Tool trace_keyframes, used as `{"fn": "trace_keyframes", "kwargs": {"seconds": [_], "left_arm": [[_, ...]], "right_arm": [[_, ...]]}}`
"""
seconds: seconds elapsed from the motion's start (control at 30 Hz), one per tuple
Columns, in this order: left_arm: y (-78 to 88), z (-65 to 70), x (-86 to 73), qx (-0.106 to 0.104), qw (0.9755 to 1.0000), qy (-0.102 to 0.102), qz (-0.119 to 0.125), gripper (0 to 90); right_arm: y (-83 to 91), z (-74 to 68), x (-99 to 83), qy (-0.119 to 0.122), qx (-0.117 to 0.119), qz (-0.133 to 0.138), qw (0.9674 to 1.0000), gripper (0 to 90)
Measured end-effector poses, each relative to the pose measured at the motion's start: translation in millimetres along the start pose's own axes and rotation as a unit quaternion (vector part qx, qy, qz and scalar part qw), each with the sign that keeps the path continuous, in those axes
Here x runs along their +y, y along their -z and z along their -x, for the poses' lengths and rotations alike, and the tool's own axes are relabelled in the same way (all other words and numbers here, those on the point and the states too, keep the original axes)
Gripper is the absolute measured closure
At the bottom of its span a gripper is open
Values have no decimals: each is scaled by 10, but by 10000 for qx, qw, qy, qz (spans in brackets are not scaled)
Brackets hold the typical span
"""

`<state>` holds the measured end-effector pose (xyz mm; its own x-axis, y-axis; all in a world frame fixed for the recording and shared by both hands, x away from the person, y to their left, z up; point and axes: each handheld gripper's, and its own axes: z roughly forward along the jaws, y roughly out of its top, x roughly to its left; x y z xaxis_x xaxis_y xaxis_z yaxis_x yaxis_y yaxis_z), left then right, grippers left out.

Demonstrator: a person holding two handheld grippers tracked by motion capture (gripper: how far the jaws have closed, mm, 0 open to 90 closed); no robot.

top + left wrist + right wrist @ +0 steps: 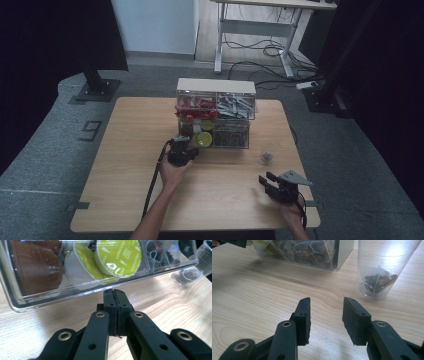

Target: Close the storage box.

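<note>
My left tool (115, 293), pinched empty, fronts the slippery, rigid drawer (75, 293) at twelve o'clock; I'd grip its lip. Right tool (325, 302) gapes.

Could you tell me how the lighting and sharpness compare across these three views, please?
High view: dim, dark surroundings, small and soft clear organiser. Left gripper view: bright, left gripper sharp, glare on the yellow capsule lid. Right gripper view: plastic cup backlit, washed out at top.

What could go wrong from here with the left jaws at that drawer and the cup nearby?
1. The left gripper is shut, tips at the clear drawer front; pushing could slide the whole organizer.
2. The light plastic cup with a tea bag stands ahead of the open right gripper; a careless reach may tip it.
</note>
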<state>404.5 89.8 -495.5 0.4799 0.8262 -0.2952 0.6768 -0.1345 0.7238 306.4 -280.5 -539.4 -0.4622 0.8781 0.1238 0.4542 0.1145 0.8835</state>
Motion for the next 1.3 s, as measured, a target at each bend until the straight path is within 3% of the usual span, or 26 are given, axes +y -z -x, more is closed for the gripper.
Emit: {"fn": "trace_keyframes", "kwargs": {"seconds": [0.23, 0.4, 0.63, 0.87, 1.1, 1.3], "left_arm": [[50, 78, -88, 51, 9993, -308, 219, 754], [111, 97, -200, 51, 9986, -379, 367, 638], [230, 72, -437, 54, 9983, -517, 265, 550], [427, 20, -691, 242, 9969, -725, 163, 471], [607, -84, -866, 433, 9960, -774, 83, 421], [694, -214, -953, 580, 9962, -643, -7, 402]], "right_arm": [[-2, 19, -5, -43, -1, -14, 10000, 568], [-2, 50, -16, -120, 14, -43, 9999, 554], [6, 68, -27, -148, 13, -66, 9999, 530], [25, 104, -52, -110, -42, -163, 9998, 478], [68, 205, -101, -277, -171, -265, 9991, 447], [90, 294, -133, -325, -268, -387, 9984, 422]]}}
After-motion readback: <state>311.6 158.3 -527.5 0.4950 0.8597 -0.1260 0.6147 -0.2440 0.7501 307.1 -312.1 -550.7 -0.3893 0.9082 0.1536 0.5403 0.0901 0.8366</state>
